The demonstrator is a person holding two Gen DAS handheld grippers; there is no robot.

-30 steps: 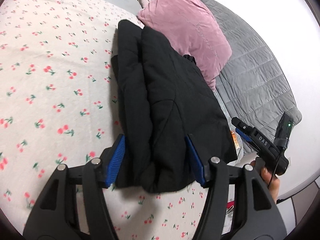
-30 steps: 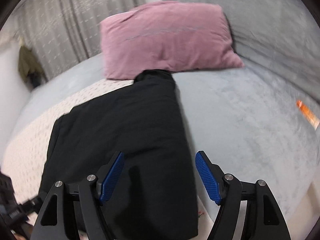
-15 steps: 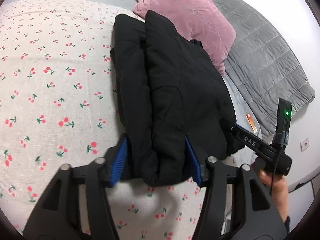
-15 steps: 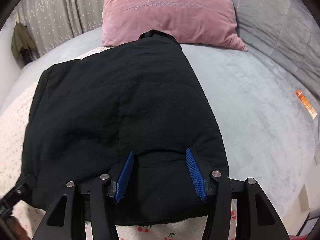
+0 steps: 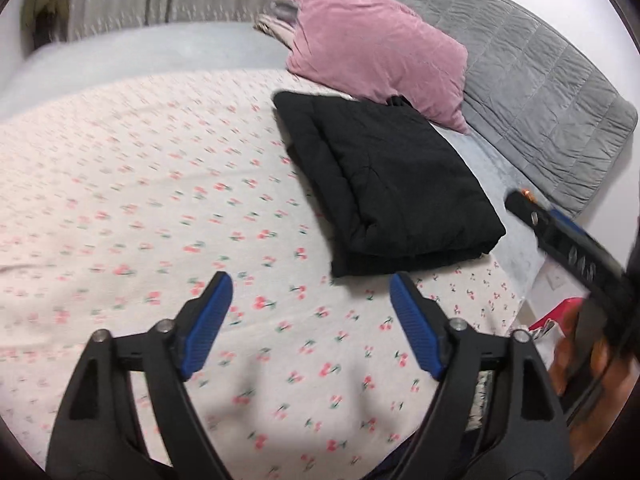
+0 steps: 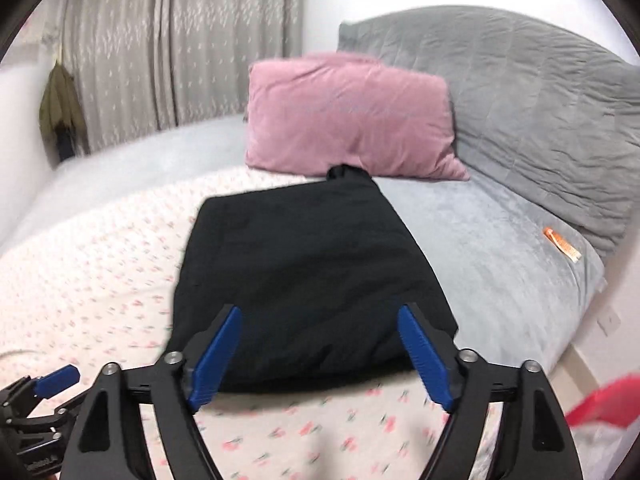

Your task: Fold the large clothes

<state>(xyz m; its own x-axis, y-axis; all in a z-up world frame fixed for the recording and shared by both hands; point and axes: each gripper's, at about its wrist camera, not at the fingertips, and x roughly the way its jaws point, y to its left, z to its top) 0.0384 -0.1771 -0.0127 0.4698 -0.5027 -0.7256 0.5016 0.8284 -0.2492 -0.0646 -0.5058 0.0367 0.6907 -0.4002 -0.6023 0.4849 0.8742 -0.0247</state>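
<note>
Bedroom setting: a bed (image 5: 120,184) covered by a white sheet printed with small red cherries, seen from both hand-held grippers. Grey curtains (image 6: 172,60) hang along the far wall, well beyond both sets of fingers. A grey quilted blanket (image 5: 532,92) lies bunched at the head of the bed, ahead and to the right of the fingers in both views. A pink pillow (image 6: 348,116) leans against that blanket, straight ahead of the right gripper's fingers. The black garment (image 5: 392,184), folded into a thick rectangular bundle, rests flat on the sheet with its far end touching the pillow; it lies just ahead of and slightly right of the left gripper's fingers, and directly ahead of the right gripper's fingers, its near edge appearing between them.

Left gripper (image 5: 310,322): blue-padded fingers spread wide apart, holding nothing, above bare sheet near the garment's near edge. Right gripper (image 6: 320,352): fingers likewise spread wide, empty, held apart from the cloth. A small orange object (image 6: 562,244) lies on the grey bedding, ahead and far right of the right fingers. Something red (image 6: 604,400) shows blurred at the lower right, beside the bed.
</note>
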